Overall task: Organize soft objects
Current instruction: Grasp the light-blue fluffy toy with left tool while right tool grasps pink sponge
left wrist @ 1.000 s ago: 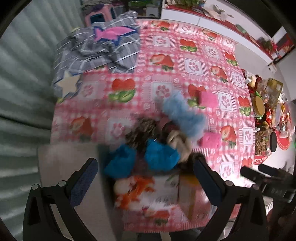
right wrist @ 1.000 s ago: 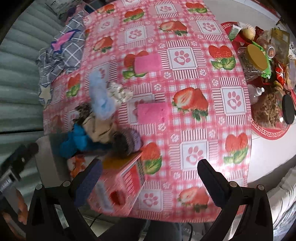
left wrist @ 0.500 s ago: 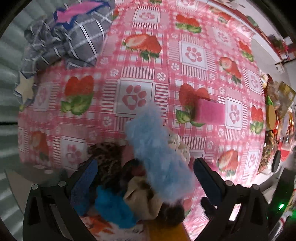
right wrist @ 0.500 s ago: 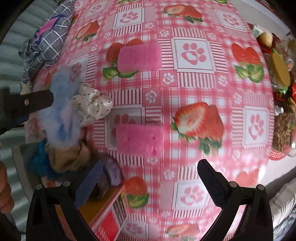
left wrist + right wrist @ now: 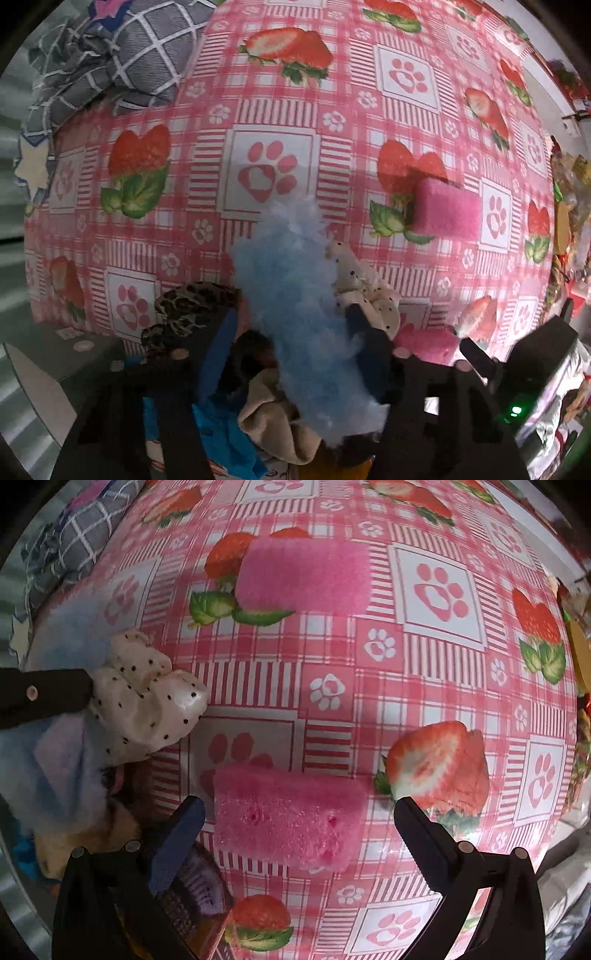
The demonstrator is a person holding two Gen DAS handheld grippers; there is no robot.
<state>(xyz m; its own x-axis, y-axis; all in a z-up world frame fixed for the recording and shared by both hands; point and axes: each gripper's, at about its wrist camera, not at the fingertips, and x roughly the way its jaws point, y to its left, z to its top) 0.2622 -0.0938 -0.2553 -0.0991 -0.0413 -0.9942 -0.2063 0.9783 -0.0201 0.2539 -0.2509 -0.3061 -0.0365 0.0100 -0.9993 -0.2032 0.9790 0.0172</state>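
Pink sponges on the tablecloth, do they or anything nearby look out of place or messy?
The far sponge lies flat and tidy. The near sponge looks pitted, with small dark red holes on its face. Beside it, the soft things are heaped untidily: a blue fluffy piece sprawls over a dotted white scrunchie and a leopard-print one.

fluffy blue scrunchie (image 5: 303, 314) atop pile, two pink sponges (image 5: 288, 823) flat nearby

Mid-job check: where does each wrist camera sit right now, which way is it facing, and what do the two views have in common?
Left wrist: on the left gripper, looking down at the scrunchie pile; its fingers close around the blue scrunchie.
Right wrist: on the right gripper, facing the near pink sponge between open fingers.
Shared: both pink sponges, the dotted scrunchie, the tablecloth.
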